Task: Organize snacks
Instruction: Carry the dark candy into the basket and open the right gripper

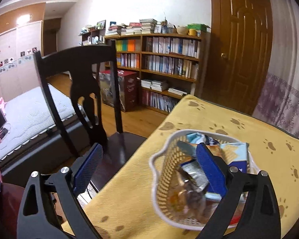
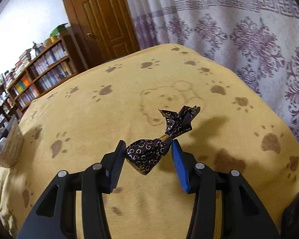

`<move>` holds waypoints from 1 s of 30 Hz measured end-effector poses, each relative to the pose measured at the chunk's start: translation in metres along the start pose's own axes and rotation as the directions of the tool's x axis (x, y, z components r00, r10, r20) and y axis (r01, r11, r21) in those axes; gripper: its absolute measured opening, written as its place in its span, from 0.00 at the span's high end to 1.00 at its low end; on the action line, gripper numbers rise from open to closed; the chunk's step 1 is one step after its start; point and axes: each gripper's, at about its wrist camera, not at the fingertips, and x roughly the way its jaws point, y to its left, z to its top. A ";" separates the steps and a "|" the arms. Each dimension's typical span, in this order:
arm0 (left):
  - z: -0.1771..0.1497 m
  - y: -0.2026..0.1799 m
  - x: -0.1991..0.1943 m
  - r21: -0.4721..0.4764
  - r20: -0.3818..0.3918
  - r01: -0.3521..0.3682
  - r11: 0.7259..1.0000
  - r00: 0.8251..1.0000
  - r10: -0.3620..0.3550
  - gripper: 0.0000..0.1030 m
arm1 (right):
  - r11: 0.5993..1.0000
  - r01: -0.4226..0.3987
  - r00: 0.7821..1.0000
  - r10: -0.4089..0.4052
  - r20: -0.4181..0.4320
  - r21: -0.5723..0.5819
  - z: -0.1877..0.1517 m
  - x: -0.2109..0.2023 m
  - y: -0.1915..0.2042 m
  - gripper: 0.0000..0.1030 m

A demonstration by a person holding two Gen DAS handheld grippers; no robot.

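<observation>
Right gripper [image 2: 147,153]: nearest the right wrist camera; its two fingers are closed onto a wrapped candy [image 2: 147,155], held clear above the yellow cloth [image 2: 89,119].
Candy: dark foil with a pale letter pattern, round body between the pads, twisted tail [image 2: 181,119] sticking up and away past the blue pad [image 2: 179,165].
Grip quality: the pads seem to touch only the two ends of the body, the right one close to the tied neck, so the hold looks shallow.
Left gripper [image 1: 147,163]: spread wide and holding nothing; one finger hangs over the chair [image 1: 79,83], the other over the basket [image 1: 159,169].
Basket: white plastic lattice, standing on the cloth near the table's edge, already holding several snack packets [image 1: 235,151]. In the right wrist view it sits at the far left edge [image 2: 12,149], well apart from the candy.
Step in hand: likely carrying the candy across to the basket.
Risk, slip: smooth foil and a rounded shape could let the candy twist or drop out during the sideways carry.
Risk, crush: squeezing harder could dent the sweet.
Risk, basket: it stands close to the table's edge, and a knock from the left finger could push it off.
Risk, release: letting go short of the rim would leave the candy on the cloth.
</observation>
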 end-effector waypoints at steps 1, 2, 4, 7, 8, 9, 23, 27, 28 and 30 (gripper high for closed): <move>0.000 0.004 -0.002 -0.001 0.001 0.000 1.000 1.000 0.000 0.06 | 1.000 -0.014 1.000 0.014 -0.001 -0.006 0.001 0.000 0.006 0.54; 0.000 0.007 -0.003 -0.006 0.000 0.001 1.000 1.000 -0.001 0.06 | 0.999 -0.029 1.000 0.029 -0.001 -0.014 0.002 0.000 0.013 0.54; 0.000 0.013 -0.006 -0.011 0.007 0.000 1.000 1.000 0.000 0.06 | 0.996 -0.075 0.997 0.075 0.000 -0.048 0.004 -0.003 0.034 0.54; -0.002 0.021 -0.010 -0.016 0.016 -0.005 1.000 1.000 0.006 0.06 | 0.985 -0.148 0.989 0.148 -0.007 -0.093 0.006 -0.006 0.066 0.54; -0.002 0.023 -0.010 -0.019 0.017 -0.010 1.000 1.000 0.010 0.06 | 0.979 -0.173 0.985 0.172 -0.012 -0.111 0.007 -0.007 0.078 0.54; -0.003 0.025 -0.010 -0.021 0.017 -0.011 1.000 1.000 0.011 0.06 | 0.973 -0.193 0.981 0.193 -0.015 -0.126 0.006 -0.008 0.088 0.54; -0.004 0.057 -0.004 -0.094 0.020 -0.050 0.994 0.998 0.052 0.06 | 0.793 -0.500 0.862 0.493 -0.115 -0.348 -0.006 -0.037 0.269 0.54; -0.004 0.061 -0.001 -0.101 0.021 -0.066 0.993 0.997 0.069 0.06 | 0.730 -0.549 0.828 0.542 -0.144 -0.408 -0.012 -0.044 0.315 0.54; -0.004 0.063 0.000 -0.105 0.021 -0.079 0.991 0.996 0.082 0.06 | 0.717 -0.557 0.821 0.550 -0.151 -0.418 -0.014 -0.045 0.324 0.54; -0.004 0.067 0.002 -0.114 0.019 -0.092 0.989 0.995 0.095 0.06 | 0.694 -0.573 0.810 0.561 -0.172 -0.436 -0.018 -0.045 0.344 0.54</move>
